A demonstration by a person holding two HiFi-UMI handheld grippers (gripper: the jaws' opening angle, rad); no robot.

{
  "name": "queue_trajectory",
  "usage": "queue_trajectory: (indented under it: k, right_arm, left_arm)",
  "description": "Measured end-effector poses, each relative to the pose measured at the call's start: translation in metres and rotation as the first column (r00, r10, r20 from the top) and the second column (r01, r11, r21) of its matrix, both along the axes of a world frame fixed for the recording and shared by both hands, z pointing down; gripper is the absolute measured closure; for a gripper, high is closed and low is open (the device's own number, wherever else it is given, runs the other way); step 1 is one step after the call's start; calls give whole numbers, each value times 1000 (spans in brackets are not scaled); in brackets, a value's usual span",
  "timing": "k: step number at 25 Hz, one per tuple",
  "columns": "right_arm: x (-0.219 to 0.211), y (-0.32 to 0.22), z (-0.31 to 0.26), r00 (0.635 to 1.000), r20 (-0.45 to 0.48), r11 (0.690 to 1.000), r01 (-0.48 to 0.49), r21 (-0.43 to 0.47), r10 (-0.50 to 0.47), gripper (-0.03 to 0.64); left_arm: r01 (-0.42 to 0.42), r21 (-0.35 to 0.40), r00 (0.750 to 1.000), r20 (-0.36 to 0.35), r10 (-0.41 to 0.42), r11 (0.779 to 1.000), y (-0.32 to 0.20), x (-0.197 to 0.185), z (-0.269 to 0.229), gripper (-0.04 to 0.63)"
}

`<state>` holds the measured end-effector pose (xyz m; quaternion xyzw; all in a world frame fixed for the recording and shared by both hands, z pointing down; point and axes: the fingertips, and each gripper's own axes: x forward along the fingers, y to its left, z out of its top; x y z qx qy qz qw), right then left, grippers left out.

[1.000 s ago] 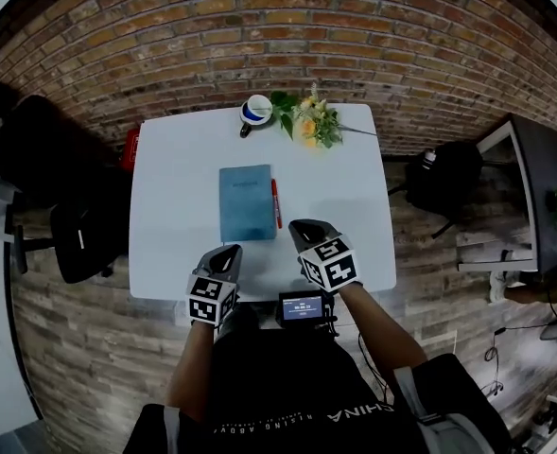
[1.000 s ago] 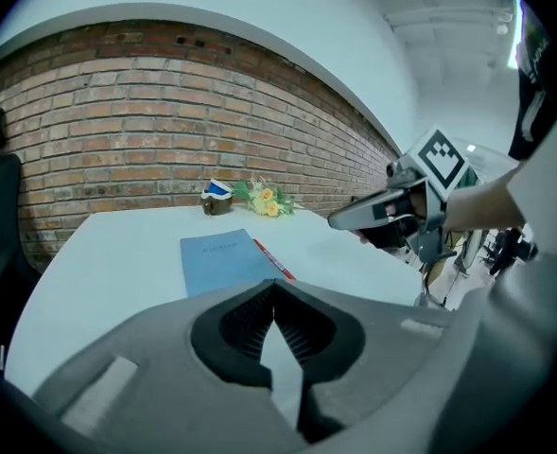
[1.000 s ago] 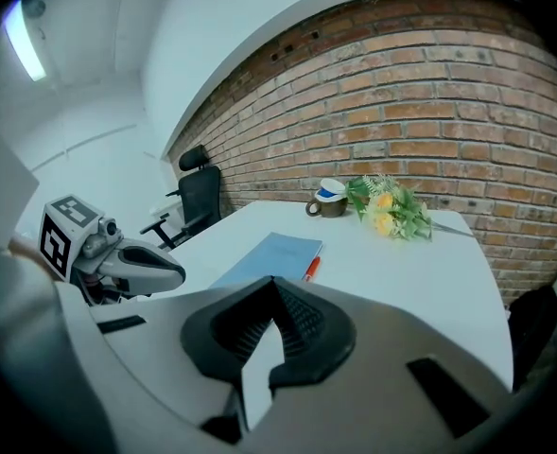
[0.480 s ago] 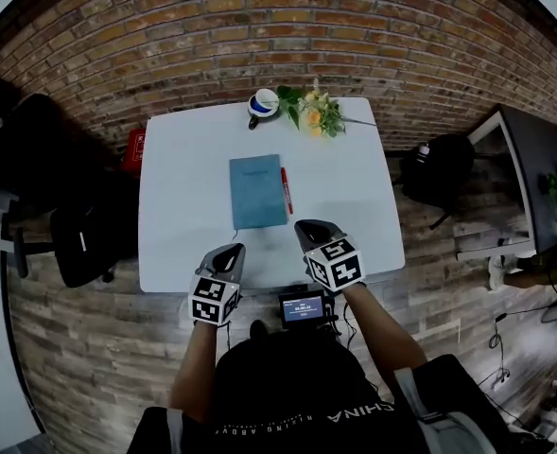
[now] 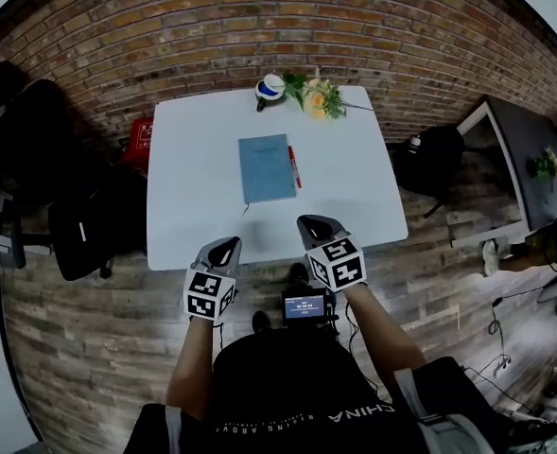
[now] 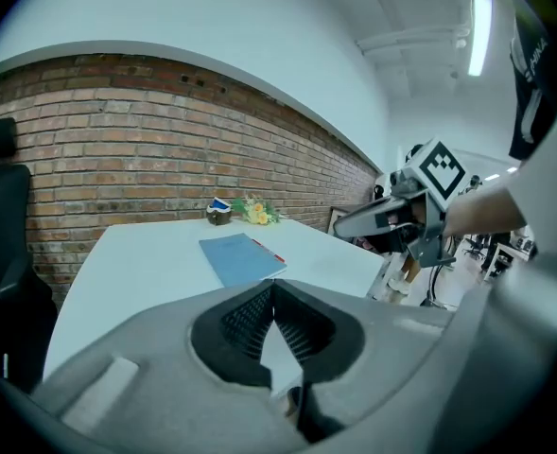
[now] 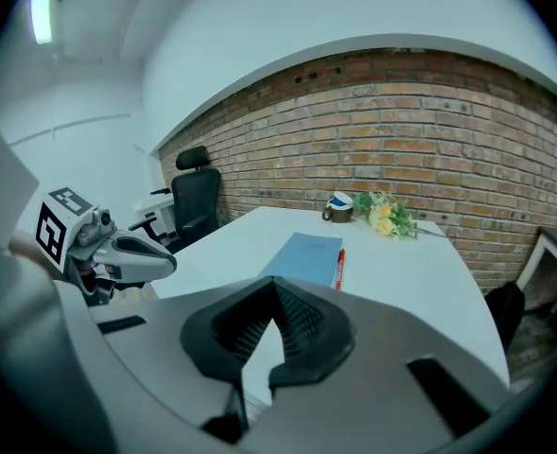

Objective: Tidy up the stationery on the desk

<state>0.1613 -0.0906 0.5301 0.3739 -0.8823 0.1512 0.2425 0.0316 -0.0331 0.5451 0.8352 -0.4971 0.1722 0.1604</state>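
Note:
A blue notebook (image 5: 267,167) lies flat in the middle of the white desk (image 5: 193,187), with a red pen (image 5: 294,166) along its right side. Both show in the left gripper view, notebook (image 6: 240,257) and pen (image 6: 267,251), and in the right gripper view, notebook (image 7: 304,258) and pen (image 7: 338,269). My left gripper (image 5: 225,247) is shut and empty, hovering at the desk's near edge. My right gripper (image 5: 316,226) is shut and empty too, just over the near edge, short of the notebook.
A cup (image 5: 269,88) and a bunch of flowers (image 5: 318,96) stand at the desk's far edge by the brick wall. Black office chairs (image 5: 42,159) stand to the left. A dark bag (image 5: 431,162) and another desk (image 5: 514,149) are on the right.
Both grippers have drawn back from the desk toward its near edge, so the notebook and pen lie farther ahead of them. Both stay shut and empty.

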Motion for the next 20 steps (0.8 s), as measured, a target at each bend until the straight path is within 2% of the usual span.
queue_trajectory:
  k: [10, 20]
  right_arm:
    - [11, 62, 0, 998, -12, 997, -53, 49, 54, 609]
    - [16, 93, -2, 997, -2, 994, -75, 73, 76, 609]
  left_arm:
    - [-28, 22, 1000, 15, 27, 999, 55, 0, 3, 584]
    - [-44, 63, 999, 17, 43, 997, 78, 10, -3, 584]
